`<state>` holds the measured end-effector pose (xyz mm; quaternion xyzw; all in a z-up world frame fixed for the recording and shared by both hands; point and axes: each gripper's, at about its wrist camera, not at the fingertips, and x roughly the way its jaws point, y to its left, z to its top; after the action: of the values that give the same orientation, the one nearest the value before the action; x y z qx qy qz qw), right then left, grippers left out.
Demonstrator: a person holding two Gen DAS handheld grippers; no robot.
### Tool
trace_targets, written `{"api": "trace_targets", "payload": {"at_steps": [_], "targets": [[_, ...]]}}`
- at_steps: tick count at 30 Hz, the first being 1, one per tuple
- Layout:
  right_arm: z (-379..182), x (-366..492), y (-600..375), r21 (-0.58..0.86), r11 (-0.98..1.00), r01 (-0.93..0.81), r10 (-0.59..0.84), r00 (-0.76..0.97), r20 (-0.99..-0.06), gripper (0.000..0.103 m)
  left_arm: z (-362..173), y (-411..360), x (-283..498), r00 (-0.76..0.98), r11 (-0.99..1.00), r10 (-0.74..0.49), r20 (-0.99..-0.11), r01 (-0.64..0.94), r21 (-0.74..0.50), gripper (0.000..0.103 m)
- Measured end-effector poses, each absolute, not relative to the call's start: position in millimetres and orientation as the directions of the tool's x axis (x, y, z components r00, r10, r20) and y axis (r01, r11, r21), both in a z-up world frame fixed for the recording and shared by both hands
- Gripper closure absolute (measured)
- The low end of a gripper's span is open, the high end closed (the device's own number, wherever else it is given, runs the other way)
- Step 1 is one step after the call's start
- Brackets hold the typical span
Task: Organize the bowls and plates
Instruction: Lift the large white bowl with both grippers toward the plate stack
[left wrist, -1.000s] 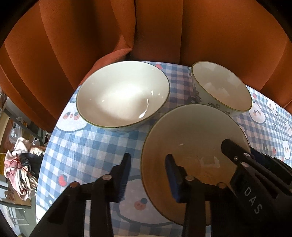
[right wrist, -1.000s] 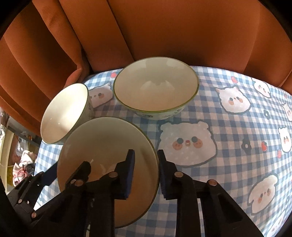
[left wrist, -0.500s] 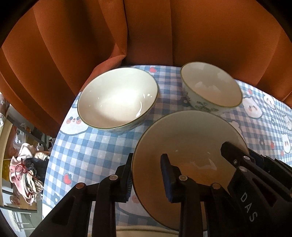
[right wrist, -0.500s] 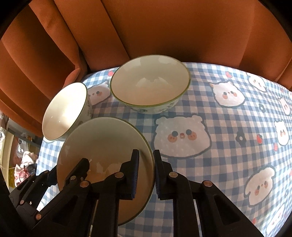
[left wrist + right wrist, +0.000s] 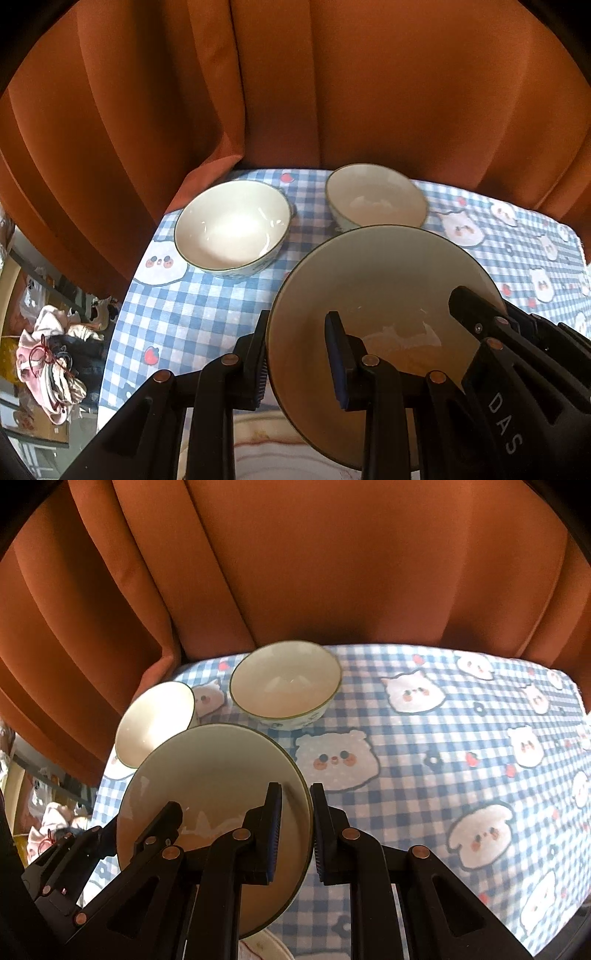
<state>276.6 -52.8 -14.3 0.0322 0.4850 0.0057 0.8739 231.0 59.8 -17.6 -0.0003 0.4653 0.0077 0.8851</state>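
Note:
A cream plate [image 5: 384, 280] with a dark green rim hangs tilted above the table, held from both sides. My left gripper [image 5: 299, 362] is shut on its left rim, one pad under and one over. My right gripper [image 5: 297, 830] is shut on the plate's [image 5: 214, 775] right rim. Each gripper shows in the other's view, the right one [image 5: 480, 325] and the left one [image 5: 159, 830]. Two white bowls stand upright on the table behind the plate: a wide one [image 5: 232, 229] at the left and a deeper one [image 5: 373, 199] at the right, also the wide bowl [image 5: 155, 720] and the deeper bowl [image 5: 284, 681].
The table wears a blue checked cloth [image 5: 443, 760] with animal faces. Orange curtains [image 5: 332, 92] hang close behind the bowls. The table's left edge [image 5: 122, 314] drops to clutter on the floor [image 5: 48, 362]. A pale rounded thing [image 5: 273, 454] shows under the plate.
Both grippers closed on the plate's rim and lifted it off the cloth. The bowls and table now look smaller and farther below.

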Motion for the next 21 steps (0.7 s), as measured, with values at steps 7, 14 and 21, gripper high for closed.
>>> {"api": "trace_targets", "payload": {"at_steps": [7, 14, 21], "targets": [[8.0, 243.1, -65.5, 0.054, 0.995, 0.089, -0.005, 0.561, -0.828, 0.084, -5.1, 44.1, 202.1, 0.589, 0.998, -0.042, -0.807, 0.061, -0.007, 0.076], [16.7, 203.8, -87.5, 0.038, 0.991, 0.128, -0.041, 0.564, -0.825, 0.084, -6.1, 24.2, 171.3, 0.585, 0.996, -0.071, -0.808, 0.083, -0.027, 0.076], [13.8, 175.2, -115.6, 0.051, 0.992, 0.116, -0.022, 0.554, -0.832, 0.084, -10.4, 2.9, 145.7, 0.573, 0.998, -0.059, -0.817, 0.063, -0.028, 0.076]]}}
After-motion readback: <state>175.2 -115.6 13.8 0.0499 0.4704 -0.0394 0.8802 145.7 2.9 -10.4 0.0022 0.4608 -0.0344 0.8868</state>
